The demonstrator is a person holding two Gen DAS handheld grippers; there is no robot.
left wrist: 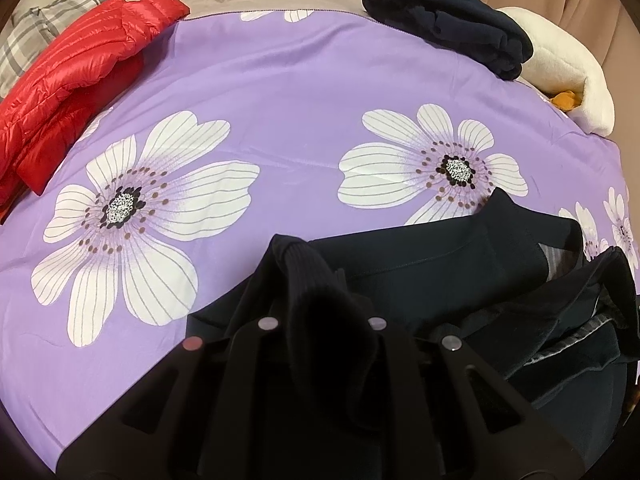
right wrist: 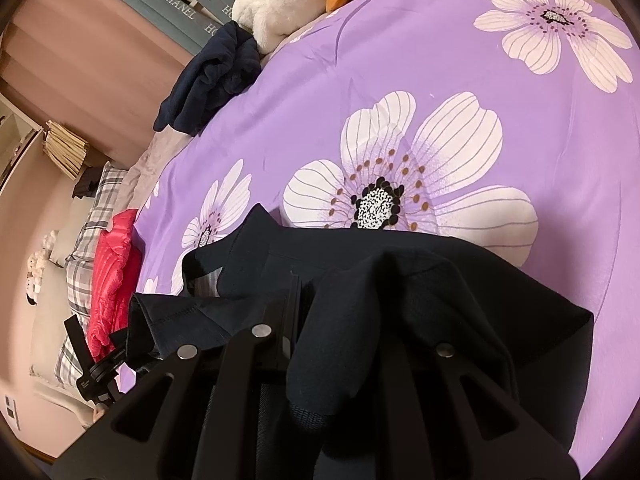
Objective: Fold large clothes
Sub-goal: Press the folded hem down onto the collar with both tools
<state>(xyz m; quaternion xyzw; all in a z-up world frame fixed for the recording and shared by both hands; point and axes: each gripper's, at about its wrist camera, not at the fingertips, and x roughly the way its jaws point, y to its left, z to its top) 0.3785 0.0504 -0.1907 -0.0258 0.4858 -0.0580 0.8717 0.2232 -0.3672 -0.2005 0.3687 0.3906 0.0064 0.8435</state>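
Draping over both tools point(left wrist: 322, 320) point(right wrist: 340, 336); dark jacket point(left wrist: 440, 264), pinched

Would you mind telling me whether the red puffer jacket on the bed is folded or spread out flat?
Folded. The red puffer jacket lies doubled over in layers at the edge of the purple bedspread, not spread flat.

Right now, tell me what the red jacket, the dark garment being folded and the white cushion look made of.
Red jacket: glossy quilted shell, likely nylon; it shines along stitched ridges.
Dark garment: matte navy woven cloth, ribbed knit cuff.
White cushion: fuzzy plush, probably fleece.
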